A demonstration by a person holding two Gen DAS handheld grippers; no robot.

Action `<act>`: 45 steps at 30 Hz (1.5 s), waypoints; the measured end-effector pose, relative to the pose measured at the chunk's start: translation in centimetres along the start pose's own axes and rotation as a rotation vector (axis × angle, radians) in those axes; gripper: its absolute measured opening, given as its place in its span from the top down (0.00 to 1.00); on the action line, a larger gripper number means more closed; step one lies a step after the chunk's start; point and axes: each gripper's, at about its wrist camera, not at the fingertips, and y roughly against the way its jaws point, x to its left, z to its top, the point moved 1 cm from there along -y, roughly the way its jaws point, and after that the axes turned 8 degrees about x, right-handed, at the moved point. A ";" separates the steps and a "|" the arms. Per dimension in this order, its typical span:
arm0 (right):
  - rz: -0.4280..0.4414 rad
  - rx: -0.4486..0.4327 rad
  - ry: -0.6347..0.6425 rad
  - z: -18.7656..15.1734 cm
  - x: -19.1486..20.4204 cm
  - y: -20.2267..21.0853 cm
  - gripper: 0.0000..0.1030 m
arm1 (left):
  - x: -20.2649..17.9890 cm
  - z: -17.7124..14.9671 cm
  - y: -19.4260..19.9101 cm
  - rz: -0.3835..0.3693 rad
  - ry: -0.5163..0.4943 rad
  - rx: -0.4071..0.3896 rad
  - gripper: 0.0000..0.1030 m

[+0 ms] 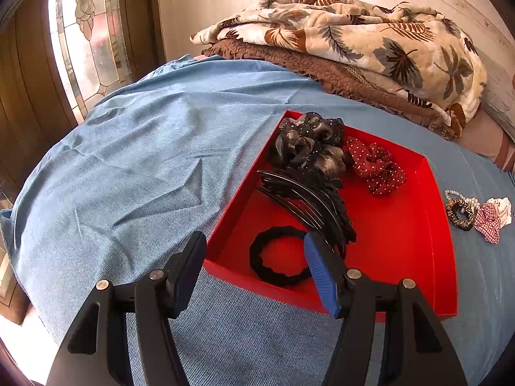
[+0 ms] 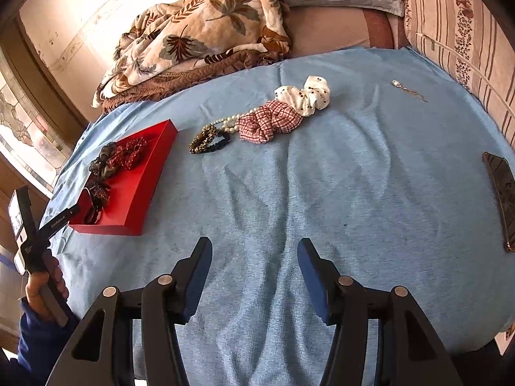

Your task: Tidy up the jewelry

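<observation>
A red tray [image 1: 441, 257] lies on the blue cloth; it also shows in the right wrist view [image 2: 135, 206]. In it are a black hair tie [image 1: 257, 263], a black comb clip [image 1: 305, 199], a dark scrunchie [image 1: 305, 141] and a red dotted scrunchie [image 1: 376, 164]. My left gripper [image 1: 256, 247] is open and empty over the tray's near corner, above the hair tie. On the cloth lie a leopard scrunchie [image 2: 204, 140], a pearl string [image 2: 230, 122], a checked scrunchie [image 2: 268, 122], a white scrunchie [image 2: 305, 95] and a pendant chain [image 2: 408, 91]. My right gripper [image 2: 254, 254] is open and empty above bare cloth.
A folded leaf-print blanket [image 1: 354, 32] lies at the back of the bed. A dark phone or case [image 2: 502, 199] lies at the right edge. A striped pillow [image 2: 466, 32] is at the far right. A stained-glass window [image 1: 90, 32] is on the left.
</observation>
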 end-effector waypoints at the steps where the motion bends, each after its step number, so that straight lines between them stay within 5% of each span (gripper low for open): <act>1: 0.002 0.002 0.004 0.0 0.2 -0.1 0.42 | 0.1 0.0 0.0 0.000 0.002 0.000 0.40; 17: 0.006 0.014 0.033 0.9 1.0 -0.6 0.39 | 0.3 0.0 0.3 0.003 0.025 -0.001 0.39; 27: -0.031 -0.028 0.113 4.3 3.4 1.0 0.37 | 0.7 0.3 0.4 -0.031 0.066 0.008 0.39; 36: 0.028 -0.088 0.097 9.9 2.4 -0.6 0.33 | -0.1 1.4 3.1 -0.002 0.050 -0.098 0.39; 45: 0.059 -0.147 -0.003 15.7 -3.3 -3.8 0.33 | -8.0 3.7 7.3 -0.140 -0.115 -0.124 0.34</act>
